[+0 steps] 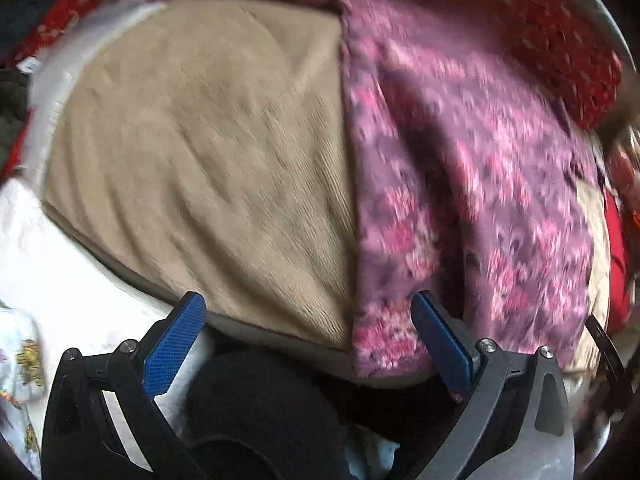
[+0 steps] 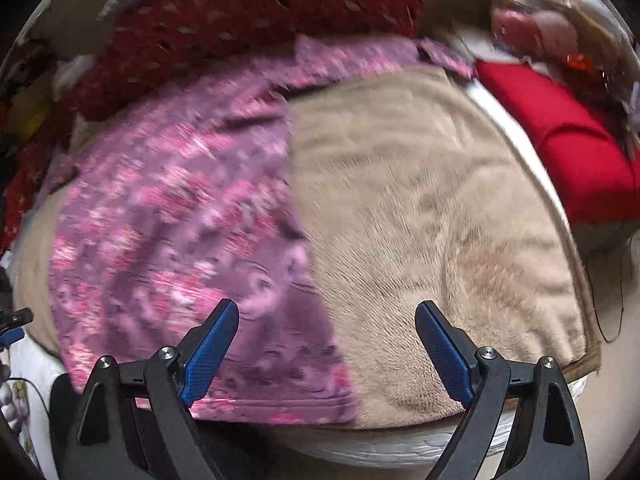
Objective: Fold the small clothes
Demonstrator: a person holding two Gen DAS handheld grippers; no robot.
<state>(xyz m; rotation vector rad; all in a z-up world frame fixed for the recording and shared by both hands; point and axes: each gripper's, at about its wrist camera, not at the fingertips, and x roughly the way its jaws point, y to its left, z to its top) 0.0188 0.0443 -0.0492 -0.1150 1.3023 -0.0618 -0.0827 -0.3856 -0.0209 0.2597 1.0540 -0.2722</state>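
Both the left gripper (image 1: pixel 308 320) and right gripper (image 2: pixel 326 328) are held spread wide, grasping nothing. The purple floral garment (image 2: pixel 180 220) could be grasped together with the beige blanket (image 2: pixel 420 200) beneath, since both are soft and lie flush.

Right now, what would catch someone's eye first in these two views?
The purple-pink floral garment stands out most, spread flat over one side of a beige fleece blanket. A dark red patterned cloth lies bunched behind it. Both the left gripper and the right gripper hang open at the near edge.
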